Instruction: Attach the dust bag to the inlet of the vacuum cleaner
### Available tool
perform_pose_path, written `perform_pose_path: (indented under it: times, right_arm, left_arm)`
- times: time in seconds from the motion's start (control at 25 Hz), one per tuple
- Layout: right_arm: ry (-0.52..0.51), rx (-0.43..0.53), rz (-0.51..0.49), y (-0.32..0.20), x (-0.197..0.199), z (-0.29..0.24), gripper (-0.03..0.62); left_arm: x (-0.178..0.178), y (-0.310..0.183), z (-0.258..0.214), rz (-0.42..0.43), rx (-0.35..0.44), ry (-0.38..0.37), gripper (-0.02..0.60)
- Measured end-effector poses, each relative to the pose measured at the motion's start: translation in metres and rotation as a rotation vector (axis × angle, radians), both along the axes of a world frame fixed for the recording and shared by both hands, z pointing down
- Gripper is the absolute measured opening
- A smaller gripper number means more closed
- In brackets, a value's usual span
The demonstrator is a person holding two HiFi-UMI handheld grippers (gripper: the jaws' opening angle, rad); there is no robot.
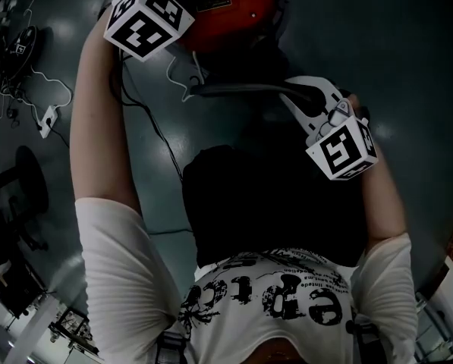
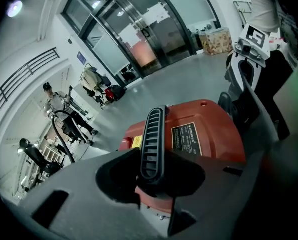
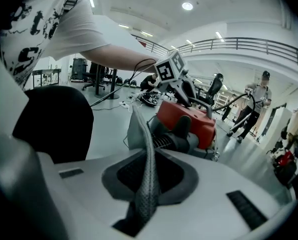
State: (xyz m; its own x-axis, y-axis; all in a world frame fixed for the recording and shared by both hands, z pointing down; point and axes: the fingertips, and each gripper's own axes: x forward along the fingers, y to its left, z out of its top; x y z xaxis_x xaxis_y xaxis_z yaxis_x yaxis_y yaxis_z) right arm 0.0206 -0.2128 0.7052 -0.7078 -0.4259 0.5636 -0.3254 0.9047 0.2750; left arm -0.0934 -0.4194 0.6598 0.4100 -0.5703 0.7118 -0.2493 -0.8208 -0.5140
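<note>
The red vacuum cleaner stands on the floor at the top of the head view. My left gripper is shut on its black ribbed handle, above the red body. The right gripper is shut on the grey fabric edge of the dust bag. That edge runs toward the black ribbed inlet beside the vacuum. In the head view the right gripper holds the grey strip, and the bag's dark body hangs below it. The left gripper sits over the vacuum.
Cables and a white power strip lie on the grey floor at the left. Glass doors and a cardboard box are far behind the vacuum. A person holding a hose stands in the background, with others near equipment.
</note>
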Motion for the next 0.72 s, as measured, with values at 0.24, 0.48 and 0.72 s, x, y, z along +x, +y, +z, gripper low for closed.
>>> perform_pose_path:
  times: [0.24, 0.48, 0.72]
  right_arm:
    - [0.014, -0.023, 0.021, -0.004, 0.004, -0.001, 0.029]
    - [0.065, -0.031, 0.008, -0.009, 0.000, -0.001, 0.040]
    - [0.081, -0.011, -0.002, -0.011, 0.001, -0.005, 0.041]
  left_arm:
    - [-0.001, -0.002, -0.008, 0.008, 0.006, 0.006, 0.127]
    - [0.000, 0.002, -0.004, 0.023, -0.010, 0.016, 0.127]
    - [-0.001, -0.001, -0.013, 0.008, -0.004, 0.022, 0.127]
